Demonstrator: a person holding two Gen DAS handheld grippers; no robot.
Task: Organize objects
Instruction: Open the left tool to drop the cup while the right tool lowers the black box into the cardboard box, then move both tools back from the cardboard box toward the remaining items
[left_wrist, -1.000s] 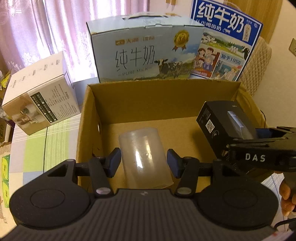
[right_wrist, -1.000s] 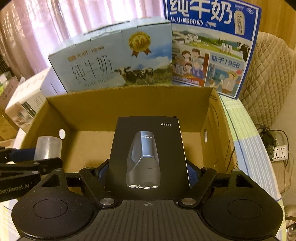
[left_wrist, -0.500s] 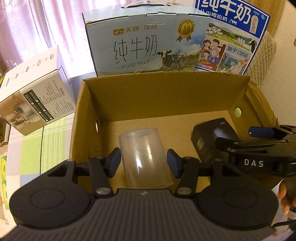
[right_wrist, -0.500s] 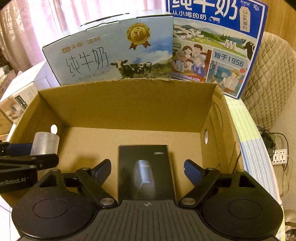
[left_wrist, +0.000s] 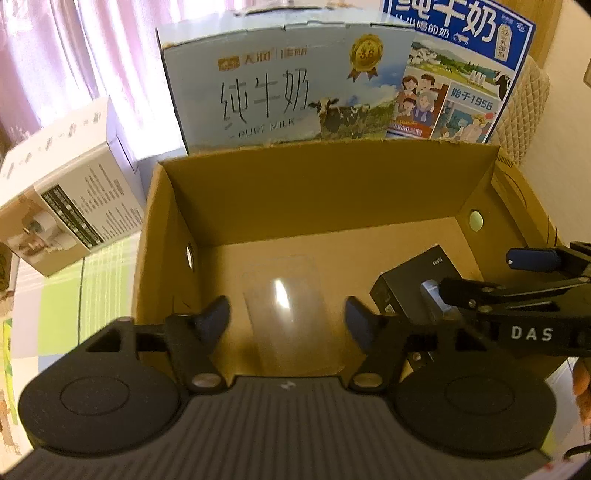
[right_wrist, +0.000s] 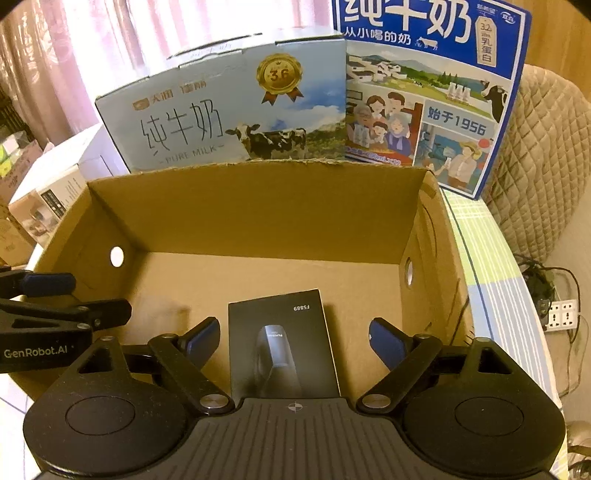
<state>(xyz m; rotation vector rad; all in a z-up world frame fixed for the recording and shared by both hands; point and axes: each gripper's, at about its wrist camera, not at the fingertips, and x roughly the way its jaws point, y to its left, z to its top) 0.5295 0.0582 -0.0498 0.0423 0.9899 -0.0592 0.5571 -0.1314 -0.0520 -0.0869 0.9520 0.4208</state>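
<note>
Pink curtains (left_wrist: 55, 66) back a table with a checked cloth (left_wrist: 62, 306), a white box (left_wrist: 66, 206) at left, then two milk cartons (right_wrist: 236, 110) behind an open cardboard box (left_wrist: 314, 184). Inside it, the left gripper (left_wrist: 286, 314) is spread, pads clear of a clear cup (left_wrist: 288, 310) that lies between them, long axis pointing away. Further right, the black box (right_wrist: 280, 347) lies flat on the floor, lengthwise between the right gripper's (right_wrist: 295, 339) spread fingers, untouched. Both seem free to lift straight out.
</note>
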